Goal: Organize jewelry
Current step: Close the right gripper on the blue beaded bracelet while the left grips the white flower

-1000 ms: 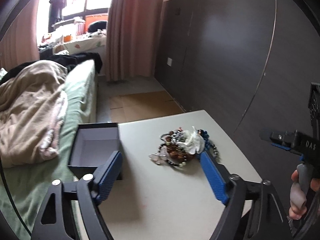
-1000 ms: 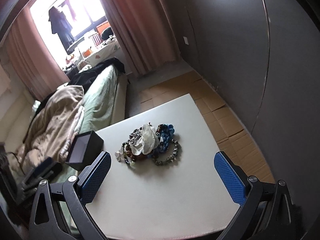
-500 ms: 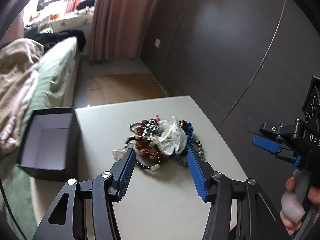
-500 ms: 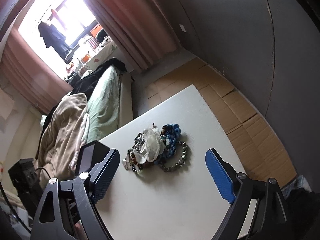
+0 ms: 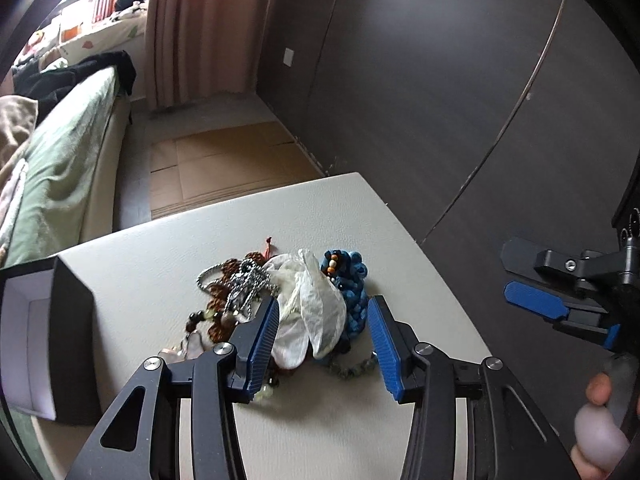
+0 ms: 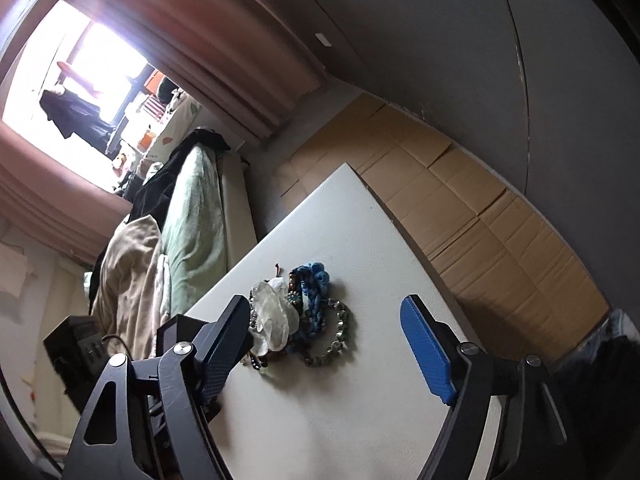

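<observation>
A tangled pile of jewelry lies on the white table: a clear plastic bag, a blue braided bracelet, a silver chain, brown beads and a green bead bracelet. My left gripper is open, its blue pads straddling the plastic bag just above the pile. My right gripper is open and empty, held back and tilted, with the pile between its fingers in view. It also shows at the right of the left wrist view.
An open dark box with a white inside stands at the table's left edge. A bed with a green cover lies to the left. Cardboard covers the floor beyond the table. A dark wall runs along the right.
My left gripper moved forward and down onto the pile and narrowed its opening around the plastic bag. The right gripper tilted and drew a little closer.
</observation>
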The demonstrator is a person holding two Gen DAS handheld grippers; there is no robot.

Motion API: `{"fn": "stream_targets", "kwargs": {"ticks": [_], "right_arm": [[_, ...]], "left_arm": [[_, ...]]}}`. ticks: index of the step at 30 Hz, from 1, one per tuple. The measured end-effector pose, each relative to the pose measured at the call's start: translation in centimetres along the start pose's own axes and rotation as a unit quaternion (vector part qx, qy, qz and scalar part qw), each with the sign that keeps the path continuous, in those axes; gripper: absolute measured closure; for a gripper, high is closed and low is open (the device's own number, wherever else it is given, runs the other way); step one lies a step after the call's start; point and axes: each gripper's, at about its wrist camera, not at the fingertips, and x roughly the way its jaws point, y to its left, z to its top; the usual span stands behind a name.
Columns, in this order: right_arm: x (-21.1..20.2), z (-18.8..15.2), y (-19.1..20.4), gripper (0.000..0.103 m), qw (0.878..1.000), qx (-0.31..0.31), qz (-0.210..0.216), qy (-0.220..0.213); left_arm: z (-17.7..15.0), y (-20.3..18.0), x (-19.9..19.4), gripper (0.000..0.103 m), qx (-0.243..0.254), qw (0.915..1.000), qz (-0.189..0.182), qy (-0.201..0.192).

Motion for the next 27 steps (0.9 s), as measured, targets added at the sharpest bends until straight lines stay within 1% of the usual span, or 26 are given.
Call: {"fn": "stream_targets", "kwargs": {"ticks": [3,6,8,9,10,11,12,14,17,19,24,27], "right_arm": [[0.8,0.5,-0.5,0.031,1.000,0.010,0.002,0.009],[1.8,1.0,-0.7,0.032,1.000,0.016,0.003,0.020],[2.6,1.2,-0.5,0.032,0.999,0.015,0.002,0.029],[3.2,1.2,-0.3,0.032,0.999,0.015,0.004,0.035],[3.6,1.2,-0.1,0.032,0.999,0.015,0.005,0.040],[3.8,1.2,0.0,0.032,0.999,0.014,0.006,0.043],[4.4,1.2,0.3,0.032,0.999,0.012,0.007,0.048],[5.1,1.1,0.7,0.032,0.999,0.007,0.006,0.052],[6.2,1.0,1.2,0.034,0.998,0.001,0.010,0.062],[7.1,0.8,1.8,0.038,0.997,-0.007,0.013,0.069],[8.9,0.2,2.5,0.055,0.996,-0.023,0.000,0.081],[9.5,0.1,2.7,0.058,0.996,-0.032,-0.009,0.080]], "left_arm": [[0.3,0.1,0.9,0.055,0.000,1.0000,0.002,0.001],[0.4,0.5,1.8,0.056,0.005,1.0000,-0.001,0.002],[0.4,0.7,2.3,0.066,0.009,0.9999,0.004,0.004],[0.3,0.9,2.7,0.077,0.005,1.0000,0.005,0.005],[0.1,1.1,3.0,0.090,0.002,1.0000,0.004,0.008],[0.0,1.4,3.2,0.097,-0.002,0.9999,0.001,0.012],[-0.2,1.7,3.2,0.101,-0.010,0.9999,-0.003,0.010],[-0.2,2.2,2.5,0.103,-0.018,0.9998,-0.011,-0.005],[0.2,2.7,0.8,0.103,-0.024,0.9991,-0.018,-0.029],[0.6,3.2,-0.5,0.103,-0.032,0.9983,-0.024,-0.042],[1.3,4.6,-2.9,0.103,-0.056,0.9956,-0.033,-0.068],[1.7,5.2,-3.8,0.103,-0.063,0.9943,-0.036,-0.077]]}}
